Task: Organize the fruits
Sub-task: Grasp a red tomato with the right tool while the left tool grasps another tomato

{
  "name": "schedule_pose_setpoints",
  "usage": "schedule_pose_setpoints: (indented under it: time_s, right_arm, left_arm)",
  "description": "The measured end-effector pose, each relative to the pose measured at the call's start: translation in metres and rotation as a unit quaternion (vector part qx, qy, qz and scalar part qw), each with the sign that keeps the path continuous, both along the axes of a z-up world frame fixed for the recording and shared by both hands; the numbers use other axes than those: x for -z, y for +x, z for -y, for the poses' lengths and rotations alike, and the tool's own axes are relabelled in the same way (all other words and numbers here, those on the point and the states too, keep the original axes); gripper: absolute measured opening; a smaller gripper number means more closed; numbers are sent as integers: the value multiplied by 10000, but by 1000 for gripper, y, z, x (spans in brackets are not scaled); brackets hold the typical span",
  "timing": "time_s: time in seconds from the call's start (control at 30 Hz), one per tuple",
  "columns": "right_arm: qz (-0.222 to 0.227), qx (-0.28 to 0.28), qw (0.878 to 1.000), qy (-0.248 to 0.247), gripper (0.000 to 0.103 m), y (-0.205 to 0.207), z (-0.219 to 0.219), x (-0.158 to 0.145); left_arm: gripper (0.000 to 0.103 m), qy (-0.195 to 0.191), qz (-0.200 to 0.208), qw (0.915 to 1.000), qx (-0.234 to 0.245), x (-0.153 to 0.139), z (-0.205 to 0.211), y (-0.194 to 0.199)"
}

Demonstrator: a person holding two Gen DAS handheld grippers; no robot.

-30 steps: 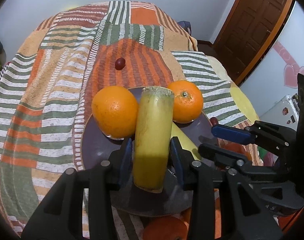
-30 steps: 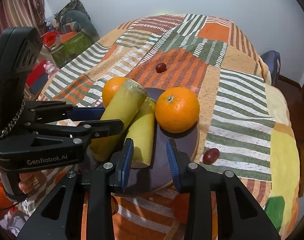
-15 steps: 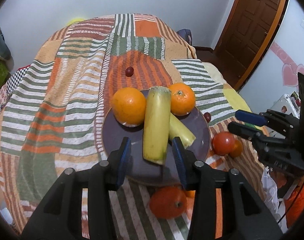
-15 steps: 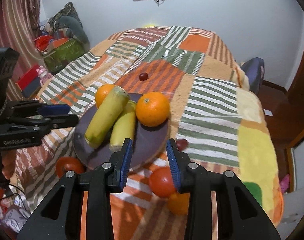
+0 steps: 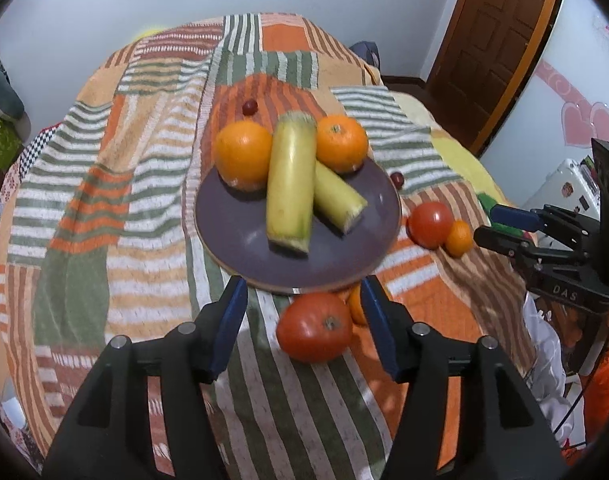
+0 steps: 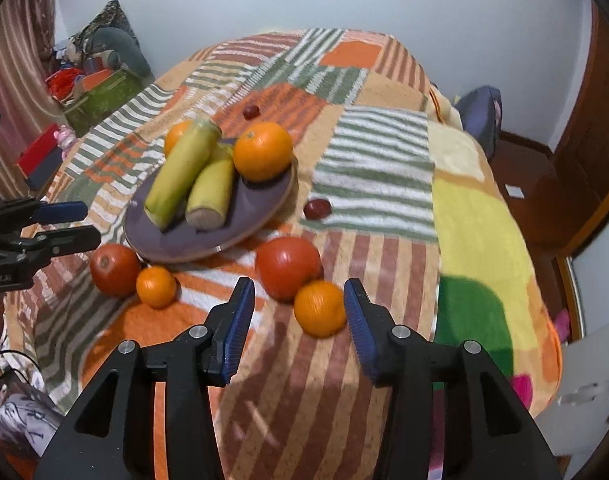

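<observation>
— What sits on the purple plate [image 5: 240, 240]?

— Two cut yellow-green stalks and two oranges. The longer stalk [image 5: 290, 178] lies with its long axis running from the plate's near part to its far rim, its fringed end pointing away from the left gripper [image 5: 304, 320]. The shorter stalk [image 5: 336, 196] is tucked against it and angles toward the plate's right edge in the left wrist view. One orange [image 5: 244, 154] is on the left of the long stalk, the other orange [image 5: 341, 143] on its right, both at the far rim.

— And off the plate?

— On the striped blanket [image 5: 124, 184], a tomato [image 5: 314, 332] lies just beside the plate's near edge, between the left gripper's widely spread, empty fingers, with a small citrus fruit partly hidden behind it. Another tomato [image 6: 287, 266] touches a small orange [image 6: 319, 308] at the plate's right side. Two dark red small fruits lie on the blanket, one [image 5: 249, 107] beyond the far rim, one [image 6: 317, 208] near the right edge.

— The right gripper [image 6: 296, 322]?

— It hangs wide apart, holding nothing, the small orange just inside its right finger.
</observation>
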State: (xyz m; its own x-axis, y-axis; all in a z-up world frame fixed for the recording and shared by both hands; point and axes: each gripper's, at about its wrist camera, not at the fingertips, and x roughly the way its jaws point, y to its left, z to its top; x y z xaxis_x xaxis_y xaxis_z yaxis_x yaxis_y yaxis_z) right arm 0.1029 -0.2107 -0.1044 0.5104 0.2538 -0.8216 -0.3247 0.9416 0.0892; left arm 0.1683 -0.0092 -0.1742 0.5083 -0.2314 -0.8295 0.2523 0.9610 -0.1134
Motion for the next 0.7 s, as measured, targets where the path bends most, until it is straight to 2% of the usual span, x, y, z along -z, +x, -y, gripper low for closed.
schedule_pose_setpoints:
  time_s: [0.43, 0.5, 0.7]
  right_arm:
    - [-216, -216, 9994, 154, 44, 14, -12, 17]
    - [-156, -247, 9995, 89, 53, 16, -15, 18]
    - [-120, -297, 9995, -34, 57, 27, -19, 22]
  left_arm:
    - [58, -61, -567, 9983, -122, 39, 2, -1]
    - [59, -113, -634, 9979, -118, 44, 2, 2]
    - [59, -171, -679, 9974, -142, 52, 4, 11]
